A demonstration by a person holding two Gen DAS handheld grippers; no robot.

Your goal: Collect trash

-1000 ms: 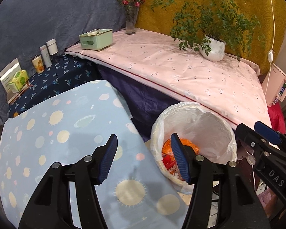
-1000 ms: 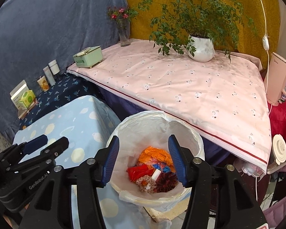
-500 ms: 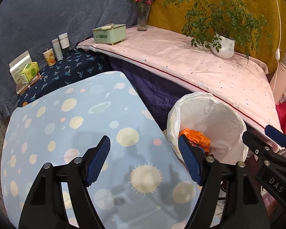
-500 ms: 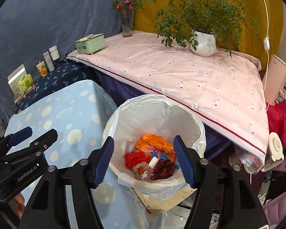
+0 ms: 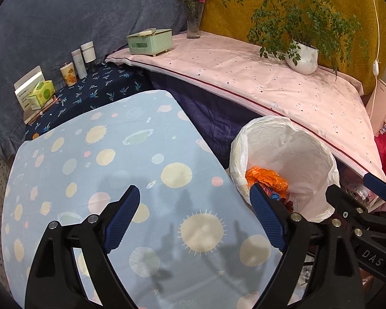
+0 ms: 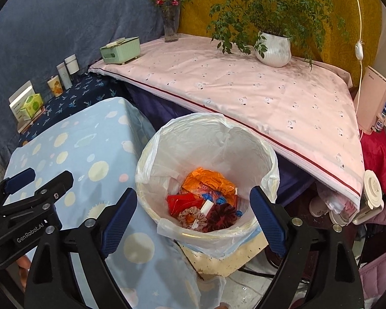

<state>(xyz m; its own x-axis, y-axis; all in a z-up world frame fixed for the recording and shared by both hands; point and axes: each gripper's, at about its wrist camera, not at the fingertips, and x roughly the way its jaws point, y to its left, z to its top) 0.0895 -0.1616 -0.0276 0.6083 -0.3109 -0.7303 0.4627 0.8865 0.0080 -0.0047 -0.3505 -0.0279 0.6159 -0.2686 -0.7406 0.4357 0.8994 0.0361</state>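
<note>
The left gripper (image 5: 194,208) is spread wide with nothing between its blue pads, hovering above the light blue planet-print cloth (image 5: 110,164) near that cloth's right edge. The right gripper (image 6: 193,206) is likewise agape and empty, poised over the trash bin (image 6: 267,152), which is lined with a white plastic bag and stands just beside the blue cloth's right edge, below the front edge of the pink-covered table (image 6: 244,90). In the bin lie an orange wrapper (image 6: 208,179), a red wrapper (image 6: 184,202), a pinkish scrunchie (image 6: 191,217) and a dark red scrunchie (image 6: 222,216). On the pink cloth's far edge stand a green tissue box (image 6: 121,50), a flower vase (image 6: 171,24) and a potted plant (image 6: 272,49).
</note>
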